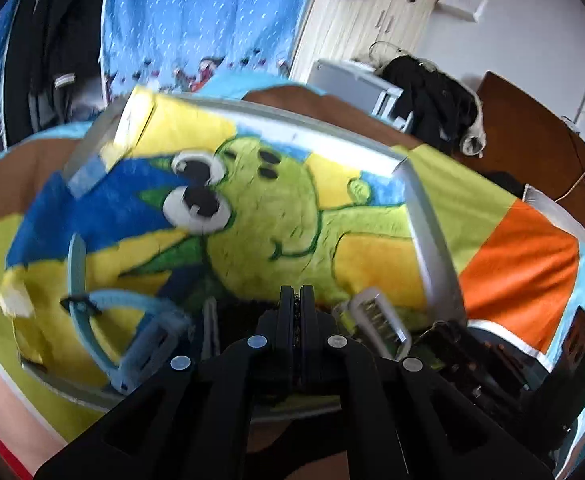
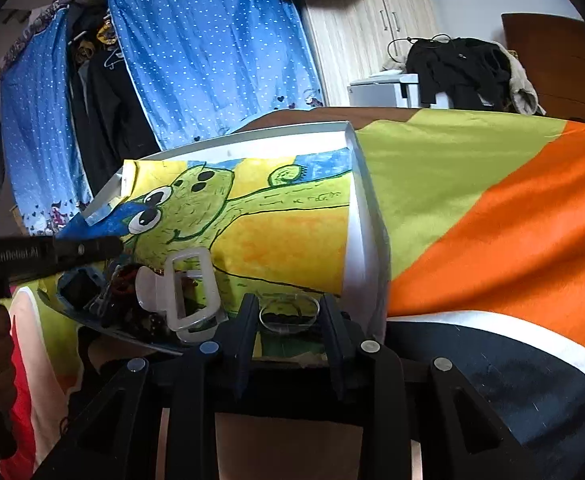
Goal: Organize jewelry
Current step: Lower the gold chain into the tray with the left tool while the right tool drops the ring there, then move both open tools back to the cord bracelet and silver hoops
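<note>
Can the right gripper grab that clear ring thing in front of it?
Probably yes. The right gripper is open and the clear ring lies in the tray right between its fingers, with nothing in between. The white hair clip sits off to the side.

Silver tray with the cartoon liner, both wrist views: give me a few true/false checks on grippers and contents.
1. The left gripper has its fingers pressed together. True; something thin and dark seems pinched between them, too small to identify.
2. The right gripper is clamped on the clear plastic hair claw clip. False: its fingers stand apart and the clip lies to their left.
3. A light blue strap with a buckle lies in the silver tray with the cartoon liner. True.
4. The tray sits on a bare wooden tabletop. False: it rests on a green and orange cloth.
5. A clear round ring-like piece lies between the right gripper's fingers. True.
</note>
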Available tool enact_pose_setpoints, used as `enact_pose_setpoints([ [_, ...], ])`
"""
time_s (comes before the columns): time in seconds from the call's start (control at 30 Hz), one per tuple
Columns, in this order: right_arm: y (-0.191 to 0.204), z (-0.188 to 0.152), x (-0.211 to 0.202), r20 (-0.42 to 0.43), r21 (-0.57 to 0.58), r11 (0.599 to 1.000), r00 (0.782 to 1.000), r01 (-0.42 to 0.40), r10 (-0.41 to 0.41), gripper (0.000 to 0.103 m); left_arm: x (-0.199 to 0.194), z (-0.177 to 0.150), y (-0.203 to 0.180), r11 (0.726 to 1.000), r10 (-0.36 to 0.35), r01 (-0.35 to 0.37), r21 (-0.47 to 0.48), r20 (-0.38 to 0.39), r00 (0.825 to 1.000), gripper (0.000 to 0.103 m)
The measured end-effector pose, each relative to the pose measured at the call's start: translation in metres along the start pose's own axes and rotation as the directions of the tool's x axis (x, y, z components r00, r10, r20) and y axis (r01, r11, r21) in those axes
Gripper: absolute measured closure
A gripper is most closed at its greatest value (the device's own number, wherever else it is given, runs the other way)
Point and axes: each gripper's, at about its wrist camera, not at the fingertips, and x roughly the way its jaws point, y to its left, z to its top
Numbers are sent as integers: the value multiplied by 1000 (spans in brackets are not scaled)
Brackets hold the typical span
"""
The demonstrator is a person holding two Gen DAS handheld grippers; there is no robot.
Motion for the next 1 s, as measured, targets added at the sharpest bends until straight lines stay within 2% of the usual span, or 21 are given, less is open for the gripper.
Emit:
enact_pose_setpoints([
  [0.1,-1,-1,-4,-4,6,1000,1000,6,-6,66,0,-3,3,1000,16,-17,-20,-30,999,101],
  [0.13,-1,-1,-5,-4,8,1000,1000,6,-6,60,-2,-5,2,1000,14,-15,-17,-45,999,98],
  [0.2,0,-1,-11,0,14,1000,1000,12,-12,56,-8,-8,1,999,28,-29,-20,-50,998,78],
  [0.23,0,0,-15,3,20,1000,1000,11,-12,55,-15,-9,2,999,29,-30,-30,-37,999,54],
  [0.27,1,1,-18,7,25,1000,1000,10,-10,51,-24,-11,2,999,24,-24,-47,-13,1000,39],
  [0.4,7,7,-44,50,25,1000,999,17,-18,39,-59,-11,-2,997,25,-21,-77,62,998,30],
  [0.5,14,13,-68,99,25,1000,995,-7,5,22,-84,-12,-7,997,36,-30,-69,96,995,28],
  [0.53,17,14,-77,119,21,1000,993,-20,18,17,-97,-14,-10,997,48,-42,-60,118,992,21],
  [0.57,21,15,-87,141,13,999,989,-36,34,12,-108,-15,-12,997,59,-52,-57,143,988,9],
  [0.67,35,17,-117,194,-30,998,979,-58,63,7,-145,-25,-18,996,84,-76,-45,228,970,5],
  [0.83,54,13,-156,252,-44,995,962,-94,102,0,-193,-47,-22,995,95,-95,-13,285,954,4],
  [1.0,67,-3,-189,295,-75,987,943,-139,155,0,-237,-78,-22,994,102,-107,-2,334,937,4],
])
